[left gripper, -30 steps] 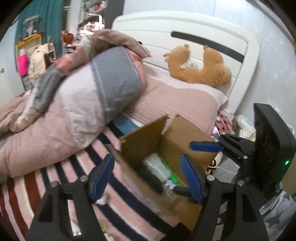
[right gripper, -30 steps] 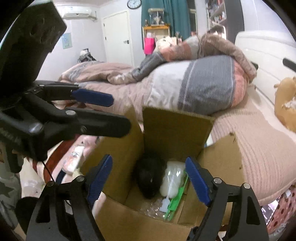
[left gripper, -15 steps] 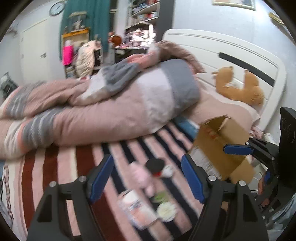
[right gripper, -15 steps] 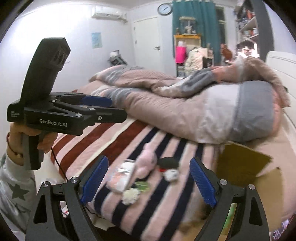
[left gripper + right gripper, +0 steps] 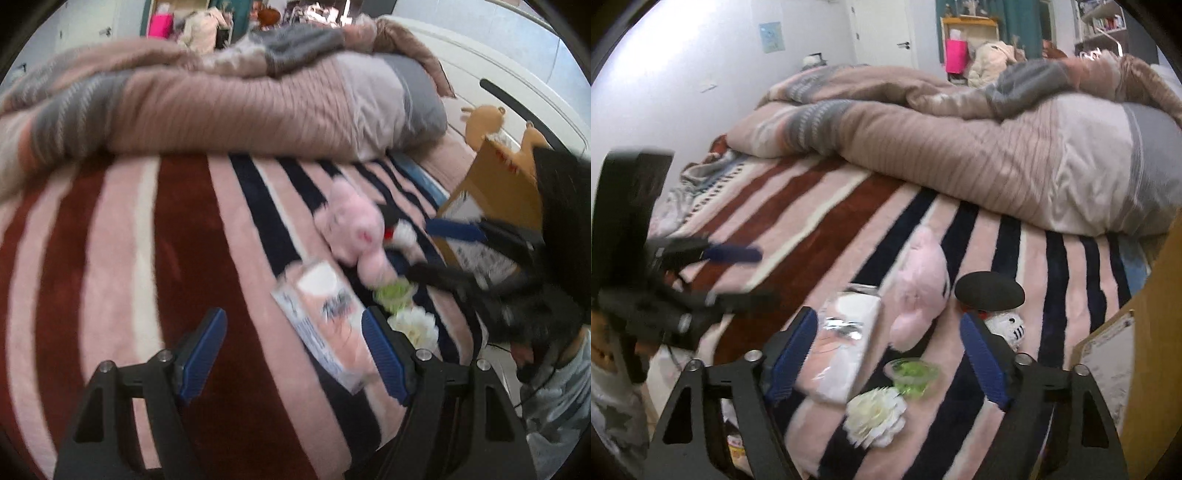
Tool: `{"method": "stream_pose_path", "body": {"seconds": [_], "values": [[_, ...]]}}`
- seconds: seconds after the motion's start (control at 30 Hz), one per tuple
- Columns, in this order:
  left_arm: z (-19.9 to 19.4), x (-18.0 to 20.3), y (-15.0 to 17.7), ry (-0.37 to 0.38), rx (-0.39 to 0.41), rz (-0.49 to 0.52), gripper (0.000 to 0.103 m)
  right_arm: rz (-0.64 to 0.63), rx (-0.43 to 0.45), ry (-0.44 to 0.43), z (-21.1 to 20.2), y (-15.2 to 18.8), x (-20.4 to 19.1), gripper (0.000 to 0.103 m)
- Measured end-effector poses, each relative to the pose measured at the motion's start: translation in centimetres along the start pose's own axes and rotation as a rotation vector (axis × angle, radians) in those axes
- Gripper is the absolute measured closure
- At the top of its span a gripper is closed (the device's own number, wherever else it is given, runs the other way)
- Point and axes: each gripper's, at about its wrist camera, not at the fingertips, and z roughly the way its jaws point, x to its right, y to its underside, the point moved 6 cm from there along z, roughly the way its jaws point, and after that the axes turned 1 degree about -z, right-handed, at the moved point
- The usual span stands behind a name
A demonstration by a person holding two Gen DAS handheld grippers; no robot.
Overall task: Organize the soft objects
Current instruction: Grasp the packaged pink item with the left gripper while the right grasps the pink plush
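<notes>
On the bed (image 5: 820,221), both released claws, left (image 5: 291,354) and right (image 5: 886,362), hover; pinch the pig (image 5: 919,288) mid-body, squarely.

A bed (image 5: 820,221) with a striped blanket carries a bunched duvet (image 5: 1015,162); near its edge lie a pink plush (image 5: 919,288), tissue pack (image 5: 842,347), white flower (image 5: 875,415), green cup (image 5: 912,373), black-and-white toy (image 5: 991,295)

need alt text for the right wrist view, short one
An open right hand-held gripper hovers over a striped blanket holding a pink plush toy, tissue pack, white flower and green cup. A rumpled duvet lies behind; a cardboard box stands right.
</notes>
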Motion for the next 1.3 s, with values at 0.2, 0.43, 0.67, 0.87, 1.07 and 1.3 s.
{"method": "stream_pose_path", "body": {"seconds": [0.2, 0.43, 0.67, 0.87, 1.07, 1.3], "values": [[3.2, 1.9, 2.0, 0.129, -0.065, -0.02, 0.038, 0.003, 0.014, 0.02, 3.2, -0.3, 1.1, 0.045], [4.6, 2.7, 2.2, 0.112, -0.085, -0.002, 0.056, -0.002, -0.002, 0.024, 5.1, -0.5, 1.4, 0.072], [4.1, 1.9, 2.2, 0.082, -0.08, -0.025, 0.082, 0.025, 0.016, -0.002, 3.1, -0.1, 1.4, 0.078], [3.3, 0.8, 1.2, 0.031, -0.063, -0.028, 0.084, 0.016, 0.001, -0.007, 1.3, 0.6, 1.0, 0.078], [3.1, -0.2, 0.8, 0.01, -0.074, -0.047, 0.072, 0.038, -0.028, 0.005, 0.8, 1.8, 1.6, 0.078], [4.2, 2.4, 2.0, 0.031, -0.089, -0.034, 0.028, 0.079, -0.035, -0.001, 1.3, 2.1, 2.6, 0.076]]}}
